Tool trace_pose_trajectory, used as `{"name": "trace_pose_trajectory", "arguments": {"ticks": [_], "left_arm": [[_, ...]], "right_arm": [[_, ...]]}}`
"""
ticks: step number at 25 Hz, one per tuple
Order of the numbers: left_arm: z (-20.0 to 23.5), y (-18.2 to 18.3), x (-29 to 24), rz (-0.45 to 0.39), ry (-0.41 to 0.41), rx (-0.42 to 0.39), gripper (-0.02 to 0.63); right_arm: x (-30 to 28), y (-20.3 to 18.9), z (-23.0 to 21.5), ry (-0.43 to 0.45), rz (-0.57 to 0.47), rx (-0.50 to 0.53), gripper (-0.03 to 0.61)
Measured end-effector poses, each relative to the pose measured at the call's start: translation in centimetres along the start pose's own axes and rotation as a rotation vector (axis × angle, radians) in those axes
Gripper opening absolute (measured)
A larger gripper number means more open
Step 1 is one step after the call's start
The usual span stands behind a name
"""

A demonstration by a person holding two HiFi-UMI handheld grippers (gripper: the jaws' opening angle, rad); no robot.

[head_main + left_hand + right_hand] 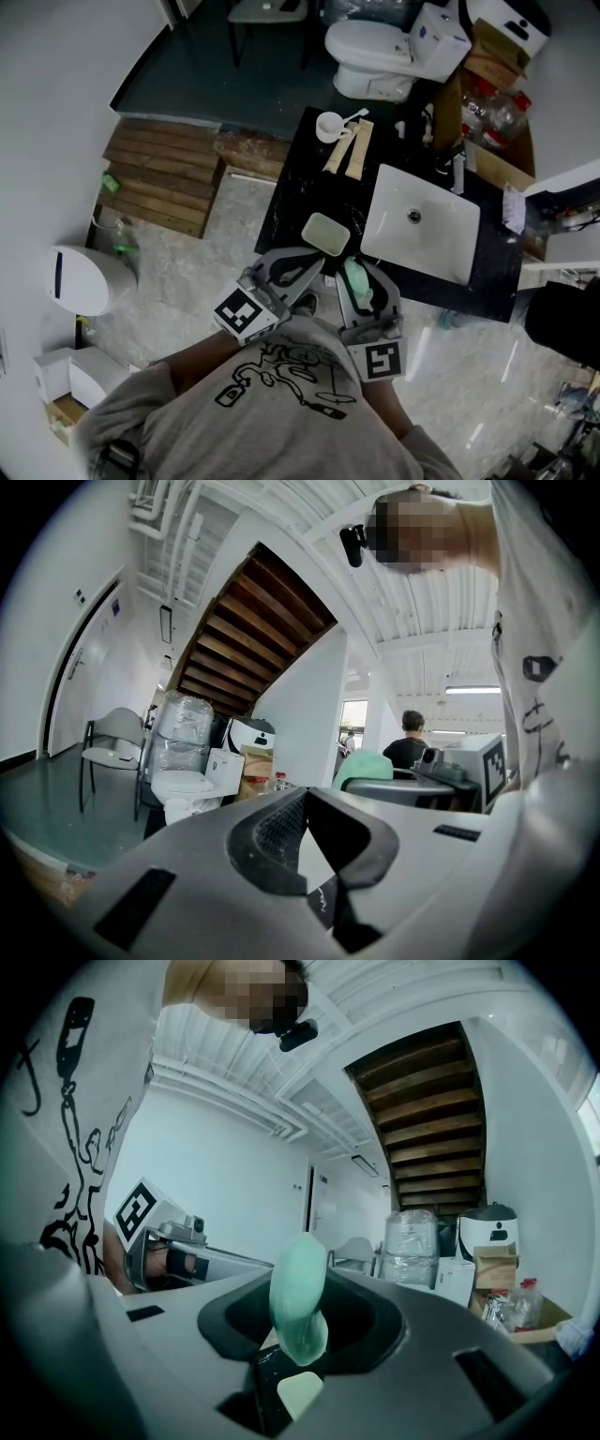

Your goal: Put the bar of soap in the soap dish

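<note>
My right fingers (375,1312) grasp the green bar of soap (298,1293) on edge, over the black worktop's (300,187) near edge, close to the pale soap dish (325,233). My left fingers (272,832) are clenched together, empty.

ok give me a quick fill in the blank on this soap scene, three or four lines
1. The right tool grips a green bar of ___.
2. The left tool holds ___.
3. The dish on the black counter is ___.
4. The sink beside the dish is ___ in colour.

Missing words: soap; nothing; empty; white.
</note>
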State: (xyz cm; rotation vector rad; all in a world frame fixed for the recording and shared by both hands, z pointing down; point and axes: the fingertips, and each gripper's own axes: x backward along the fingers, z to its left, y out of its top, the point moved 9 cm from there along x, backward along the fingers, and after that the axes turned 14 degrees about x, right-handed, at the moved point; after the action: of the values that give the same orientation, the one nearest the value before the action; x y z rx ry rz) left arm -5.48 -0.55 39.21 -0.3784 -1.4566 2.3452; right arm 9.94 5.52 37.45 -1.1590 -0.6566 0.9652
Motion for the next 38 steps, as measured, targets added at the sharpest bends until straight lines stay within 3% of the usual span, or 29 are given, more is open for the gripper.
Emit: {"name": "trace_pose_trajectory", "arguments": {"ticks": [30,38], "left_arm": [[3.2,-2.6,-1.6,0.091,0.034,-0.009,0.003],[4.2,-4.0,-2.0,0.13,0.035,0.005,0.003]], "right_arm": [[-2.8,-3.9,0.3,0.112,0.111,0.142,0.131],[-3.3,-5.2,0.4,0.121,0.156,0.14,0.13]]}}
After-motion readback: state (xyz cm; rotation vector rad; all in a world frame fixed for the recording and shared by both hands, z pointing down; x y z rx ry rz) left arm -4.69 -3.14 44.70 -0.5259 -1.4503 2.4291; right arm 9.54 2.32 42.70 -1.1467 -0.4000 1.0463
